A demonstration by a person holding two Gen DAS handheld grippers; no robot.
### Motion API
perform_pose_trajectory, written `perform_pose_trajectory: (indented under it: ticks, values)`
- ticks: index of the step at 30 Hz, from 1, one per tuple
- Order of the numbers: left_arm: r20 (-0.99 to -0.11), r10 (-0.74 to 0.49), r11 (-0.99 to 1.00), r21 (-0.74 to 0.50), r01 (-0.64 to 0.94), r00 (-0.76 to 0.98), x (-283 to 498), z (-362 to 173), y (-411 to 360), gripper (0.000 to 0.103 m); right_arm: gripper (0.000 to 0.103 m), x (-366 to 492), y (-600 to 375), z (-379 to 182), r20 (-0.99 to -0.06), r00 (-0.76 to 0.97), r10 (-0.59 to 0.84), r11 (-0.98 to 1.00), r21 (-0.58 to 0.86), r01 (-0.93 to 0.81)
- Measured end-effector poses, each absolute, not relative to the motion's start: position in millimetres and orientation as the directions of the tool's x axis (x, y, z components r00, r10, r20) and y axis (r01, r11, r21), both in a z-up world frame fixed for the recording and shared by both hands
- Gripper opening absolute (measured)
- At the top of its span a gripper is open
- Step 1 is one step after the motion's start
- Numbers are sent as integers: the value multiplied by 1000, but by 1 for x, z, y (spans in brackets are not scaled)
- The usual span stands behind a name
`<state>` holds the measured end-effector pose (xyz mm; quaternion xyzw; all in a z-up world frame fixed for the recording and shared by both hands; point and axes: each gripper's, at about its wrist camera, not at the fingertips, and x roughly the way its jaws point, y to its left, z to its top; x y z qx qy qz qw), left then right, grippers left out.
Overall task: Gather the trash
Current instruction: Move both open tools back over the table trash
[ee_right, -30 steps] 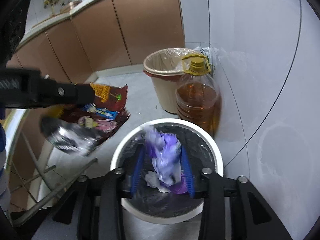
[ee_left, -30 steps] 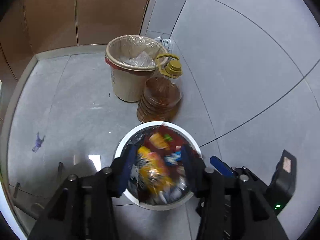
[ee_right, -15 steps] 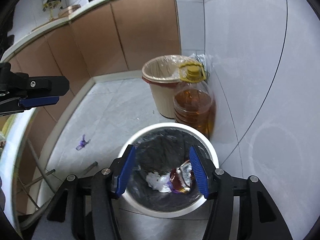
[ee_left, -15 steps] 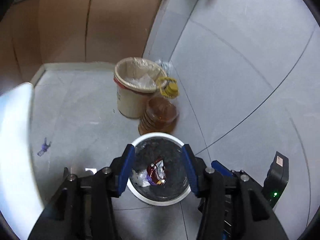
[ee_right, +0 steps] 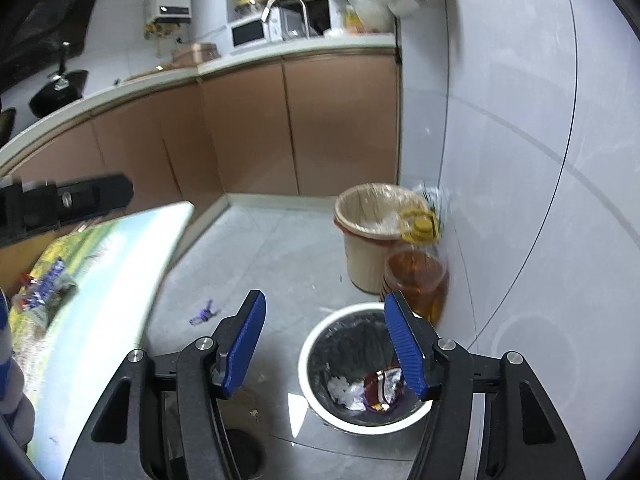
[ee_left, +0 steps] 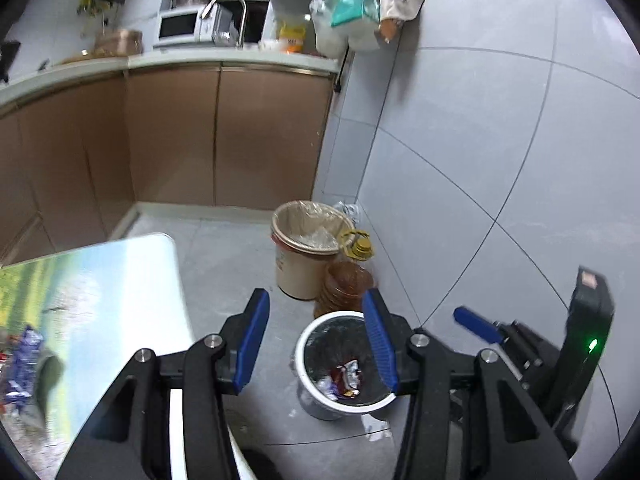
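Both claws, left (ee_left: 316, 344) and right (ee_right: 326, 344), apart, empty, above white bin (ee_right: 308, 364).

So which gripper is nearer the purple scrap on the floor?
Left, I think. The scrap lies left of the right gripper; the left gripper is out on that side.

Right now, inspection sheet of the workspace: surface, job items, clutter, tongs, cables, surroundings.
Surface: grey tiled floor; printed table at left.
Job's things: white trash bin, black liner, red wrapper and white scraps inside; wrappers left on table.
Clutter: purple scrap on floor; beige bin; oil jug beside it.
Grippers: left tongs and right tongs both open, empty.
Cables: nothing seen.
Surroundings: brown cabinets, counter with microwave, tiled wall.
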<state>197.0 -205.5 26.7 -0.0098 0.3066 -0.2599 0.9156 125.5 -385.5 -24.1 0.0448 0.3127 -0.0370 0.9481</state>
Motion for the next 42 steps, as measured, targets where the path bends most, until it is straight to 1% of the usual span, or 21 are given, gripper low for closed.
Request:
perform_pose_trajectory:
  ticks: [3,6,10,18,25,28,32,37,42]
  values:
    - [-523,-464,877,-159,454,715,179,41,-187,54,62,111,-370,1,-558,830,-28,996,56,71]
    - [-482,-438,893,-138,428,759,161,59,-166,54,64,101,-356,21,-523,852,-17,998,47,49]
    - [-446,-413,907,-127,401,794,142,77,-137,54,65,86,-335,47,-484,875,6,999,40,15]
    - [-420,-357,934,-136,332,834,118,85,-77,54,65,67,-294,73,-456,889,48,999,11,-48]
    - [-392,-248,969,-112,221,886,86,81,-10,54,65,57,-253,88,-448,889,90,994,-7,-105]
    - [-388,-192,981,-105,163,902,71,74,22,56,65,52,-234,91,-451,886,110,992,-11,-129]
    - [-389,-121,991,-107,86,913,54,62,67,59,65,51,-210,88,-474,870,137,987,-13,-162]
    - [-390,-49,993,-116,4,919,42,48,112,60,65,58,-181,75,-520,839,160,978,-29,-205]
    - [-399,7,991,-122,-60,917,35,32,147,60,65,67,-154,66,-546,818,183,971,-31,-238]
